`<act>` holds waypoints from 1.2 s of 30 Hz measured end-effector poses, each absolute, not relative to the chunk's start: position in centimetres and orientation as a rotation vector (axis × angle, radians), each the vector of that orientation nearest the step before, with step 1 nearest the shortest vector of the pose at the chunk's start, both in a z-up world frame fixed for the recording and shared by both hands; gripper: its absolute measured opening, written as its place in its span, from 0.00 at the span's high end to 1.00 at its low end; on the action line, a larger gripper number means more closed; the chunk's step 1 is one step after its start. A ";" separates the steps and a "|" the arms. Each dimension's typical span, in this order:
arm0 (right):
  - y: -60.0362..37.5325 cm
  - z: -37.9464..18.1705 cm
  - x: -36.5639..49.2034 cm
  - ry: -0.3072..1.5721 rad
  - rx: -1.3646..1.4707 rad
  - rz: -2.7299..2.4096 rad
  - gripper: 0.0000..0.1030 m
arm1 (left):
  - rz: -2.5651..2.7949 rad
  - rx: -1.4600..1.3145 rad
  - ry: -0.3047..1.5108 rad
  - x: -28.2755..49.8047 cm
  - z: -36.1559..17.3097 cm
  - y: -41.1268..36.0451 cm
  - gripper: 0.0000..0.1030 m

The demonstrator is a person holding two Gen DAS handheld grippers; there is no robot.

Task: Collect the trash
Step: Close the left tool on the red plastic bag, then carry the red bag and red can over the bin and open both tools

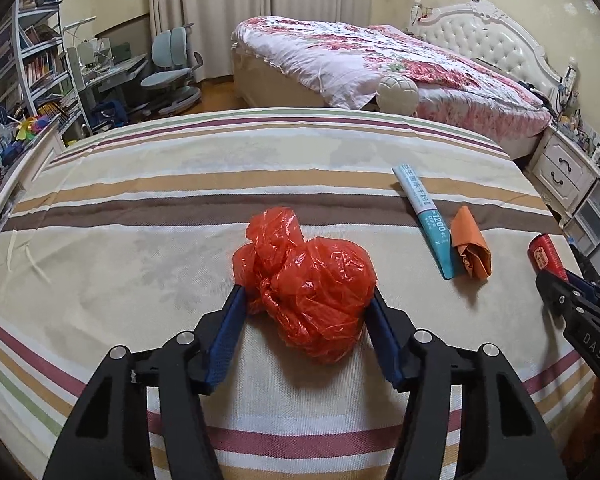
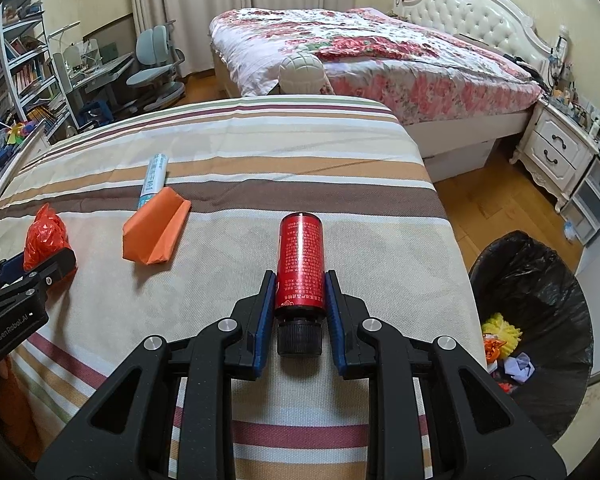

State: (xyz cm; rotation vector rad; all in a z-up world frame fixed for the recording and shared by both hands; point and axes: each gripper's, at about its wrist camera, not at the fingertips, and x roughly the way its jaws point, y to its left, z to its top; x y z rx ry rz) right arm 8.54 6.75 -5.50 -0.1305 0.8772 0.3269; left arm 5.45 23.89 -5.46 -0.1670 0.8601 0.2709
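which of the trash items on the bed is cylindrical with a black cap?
The red bottle, lying on its side between the right gripper fingers. The red plastic bag, orange folded paper and white-teal packet have no cap.

Around the orange folded paper [image 2: 156, 236] we find bare striped bedspread [image 2: 260, 168] ahead and to its right; the teal-and-white tube [image 2: 153, 180] touches its far-left side, the red bottle [image 2: 300, 260] lies right, and the crumpled red bag [image 2: 44, 236] left.

Each tool [image 1: 306, 296] [image 2: 300, 280] has matte black angular arms, silver round screws, blue textured pads [image 1: 226, 344]; white lettering "DAS" and "GenRobot.AI" on their sides
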 end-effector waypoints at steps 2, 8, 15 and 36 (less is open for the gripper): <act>6.7 -5.5 8.5 0.877 -0.132 0.324 0.77 | 0.263 -0.183 0.854 5.2 -5.5 24.0 0.51; 7.1 -5.4 8.0 0.873 -0.143 0.325 0.77 | 0.253 -0.179 0.845 4.7 -5.4 23.6 0.58; 7.2 -5.1 6.4 0.855 -0.148 0.328 0.77 | 0.236 -0.174 0.809 3.1 -4.7 22.7 0.59; 0.0 -1.0 0.6 0.734 -0.074 0.230 0.77 | 0.079 -0.140 0.639 0.2 -0.5 14.1 0.59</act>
